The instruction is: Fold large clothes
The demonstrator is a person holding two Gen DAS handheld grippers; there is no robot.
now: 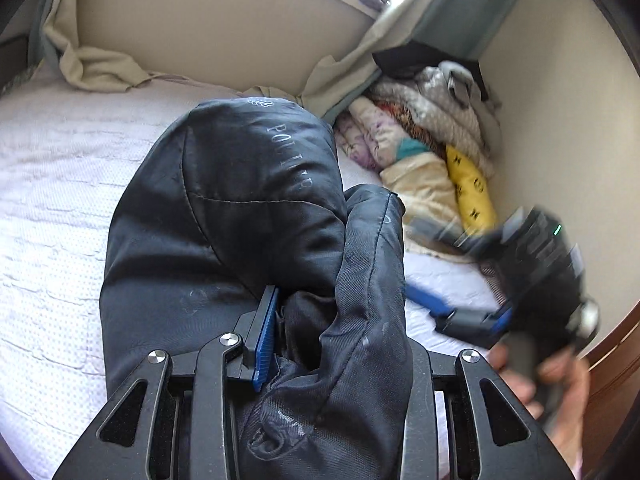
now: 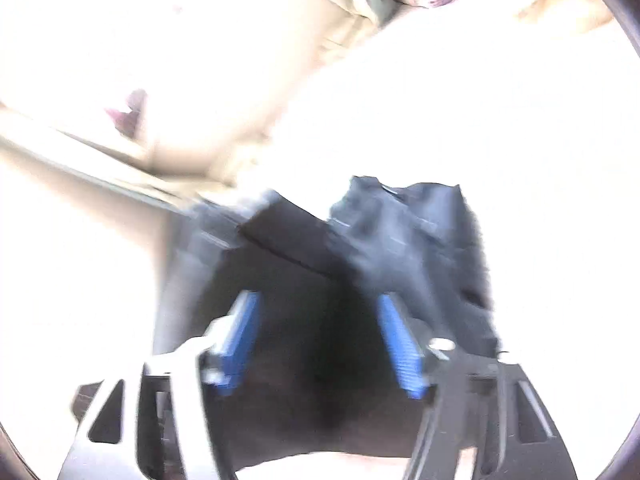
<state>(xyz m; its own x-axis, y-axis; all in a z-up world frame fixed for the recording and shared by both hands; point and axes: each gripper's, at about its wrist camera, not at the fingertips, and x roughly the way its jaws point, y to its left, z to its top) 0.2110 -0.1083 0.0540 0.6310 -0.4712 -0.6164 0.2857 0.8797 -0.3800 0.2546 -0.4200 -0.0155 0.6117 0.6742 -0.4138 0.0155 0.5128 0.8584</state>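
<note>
In the left wrist view the left gripper occupies the bottom of the frame, its fingers closed on a bunched fold of the dark jacket; one blue pad presses against the fabric at lower centre, while the opposite finger is buried under the cloth and cannot be seen. The jacket rises from the fingers through the centre of the frame and lies over the white bedspread, with pale lettering visible on its upper part. At the upper right, against the cream wall, sits a pile of folded clothes, including a yellow patterned piece. A beige curtain hangs bunched at the upper left. At the right edge the right gripper appears blurred, gripped by a hand at lower right, and apart from the jacket. In the right wrist view, heavily overexposed and smeared, the right gripper shows both blue pads standing well apart at lower centre, so its fingers are open; dark jacket cloth lies beyond and beneath them, not pinched by either pad. The surroundings in that view are washed out and cannot be read.
</note>
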